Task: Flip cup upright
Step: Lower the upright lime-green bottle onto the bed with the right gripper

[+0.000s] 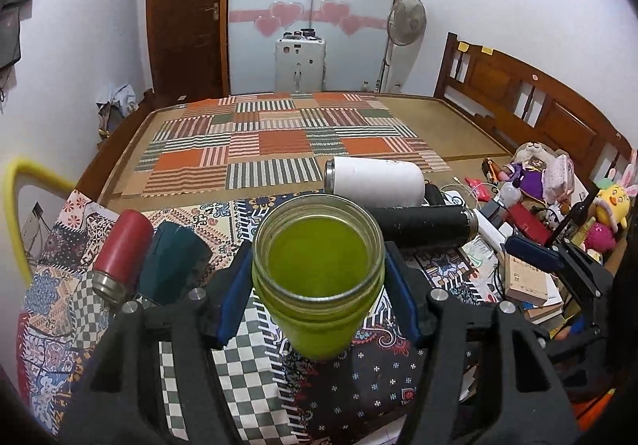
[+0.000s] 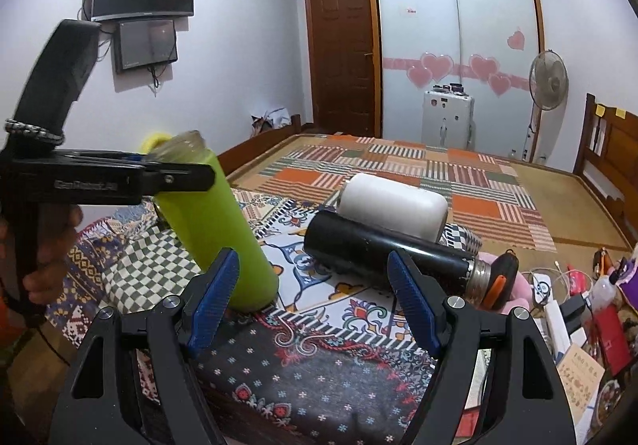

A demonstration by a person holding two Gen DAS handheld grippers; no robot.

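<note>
The left hand-held gripper [image 1: 319, 277] is pinching the green cup [image 1: 319, 269] near its open top, and the cup sits in the middle of the left wrist picture. In the right wrist picture the green cup [image 2: 211, 221] is at the left, leaning over a bit, with its bottom on the patterned cloth [image 2: 319, 357] that covers the table. The right hand-held gripper [image 2: 311, 305] is spread wide at the bottom of its picture and holds nothing. I think the cup is almost standing up, but not quite. It could tip over if the left hand-held gripper lets go while the cup leans. The cloth looks soft and bumpy, so the bottom may not sit flat, and that could make it wobble. The cup looks smooth, so it might slip through the blue pads. Other cups lie close by on their sides: a black bottle [image 2: 390, 249] and a white cup [image 2: 394, 205] to the right of the green one, and a red bottle [image 1: 119, 249] and a dark teal cup [image 1: 175, 257] at the left of the left wrist picture. If the green cup falls, it could bump them. Toys and books are piled at the right edge.
</note>
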